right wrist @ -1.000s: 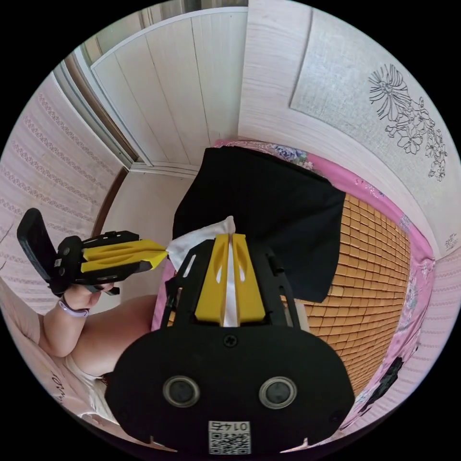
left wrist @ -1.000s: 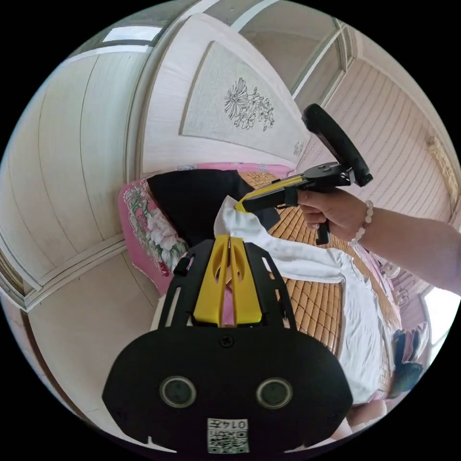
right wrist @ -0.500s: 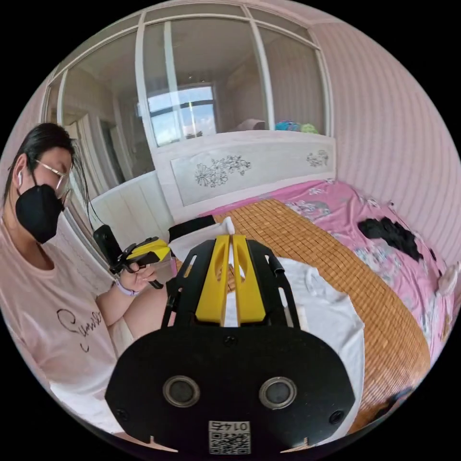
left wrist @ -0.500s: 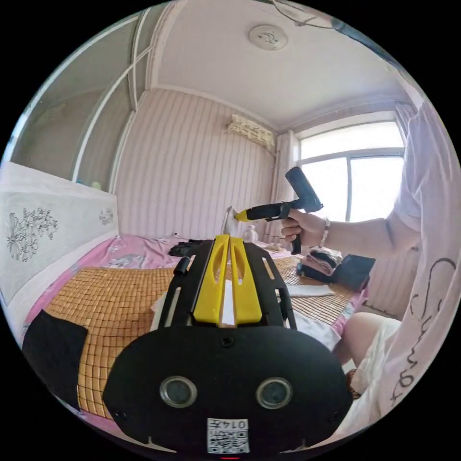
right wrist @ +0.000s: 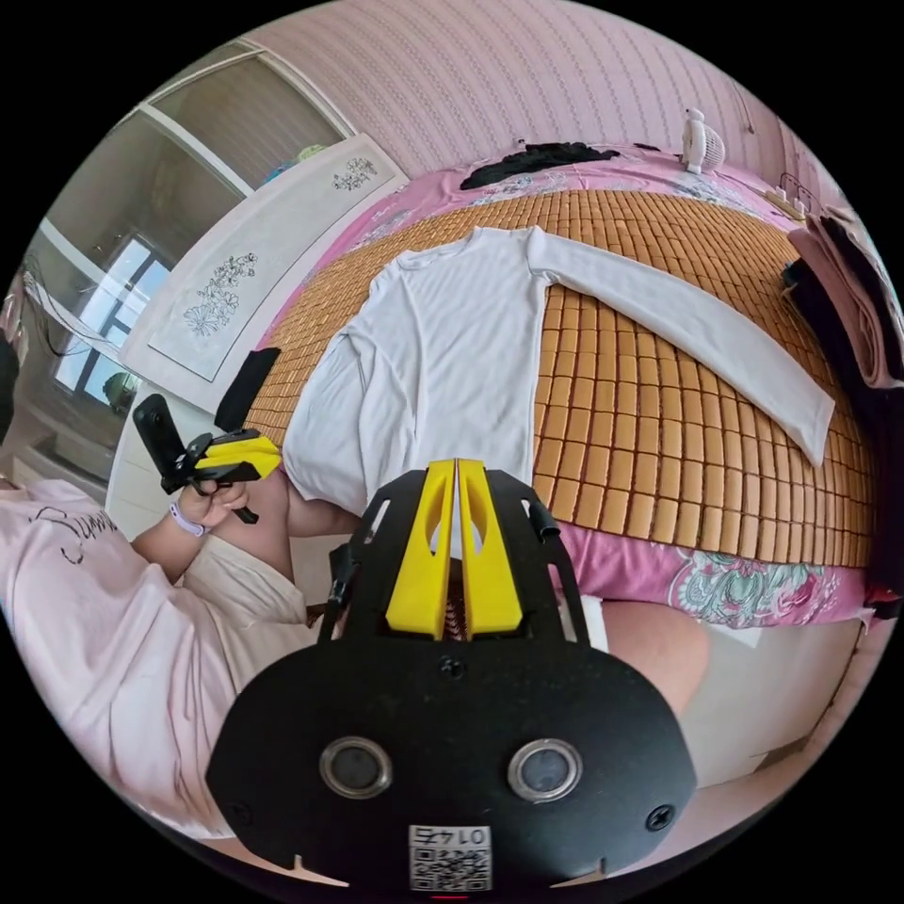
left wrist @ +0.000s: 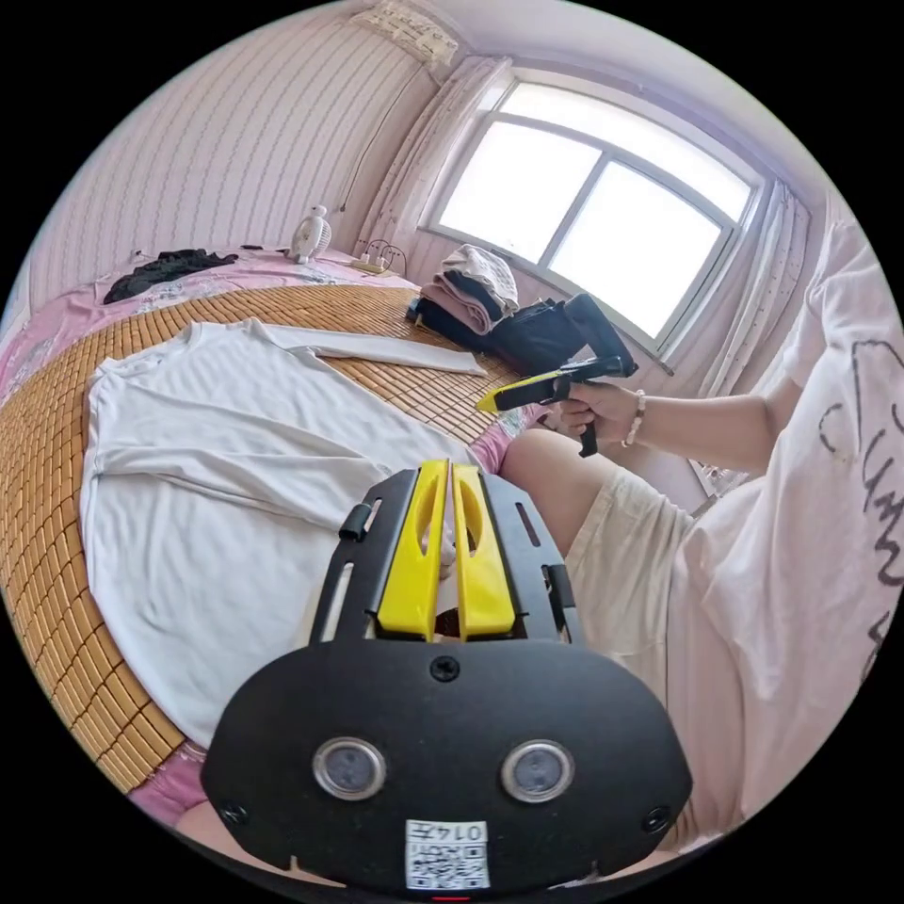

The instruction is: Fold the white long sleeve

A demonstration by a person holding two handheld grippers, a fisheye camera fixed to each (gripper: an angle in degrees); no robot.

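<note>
Lies flat, the white long-sleeved cotton shirt (right wrist: 452, 348), on the woven bamboo bed mat (right wrist: 659, 471), hem at the bed's near edge, one sleeve stretched toward the stacked folded clothes (left wrist: 490, 301), the other folded across the body. Bare mat open between sleeve and near edge. Pressed together and pinching nothing, the left yellow-and-black tongs (left wrist: 446, 513), above the hem; likewise closed and empty, the right yellow-and-black tongs (right wrist: 456, 508), off the bed's edge.

A home bedroom: bed (right wrist: 753, 584) with bamboo mat (right wrist: 640, 443), curtained window (left wrist: 603, 217).
</note>
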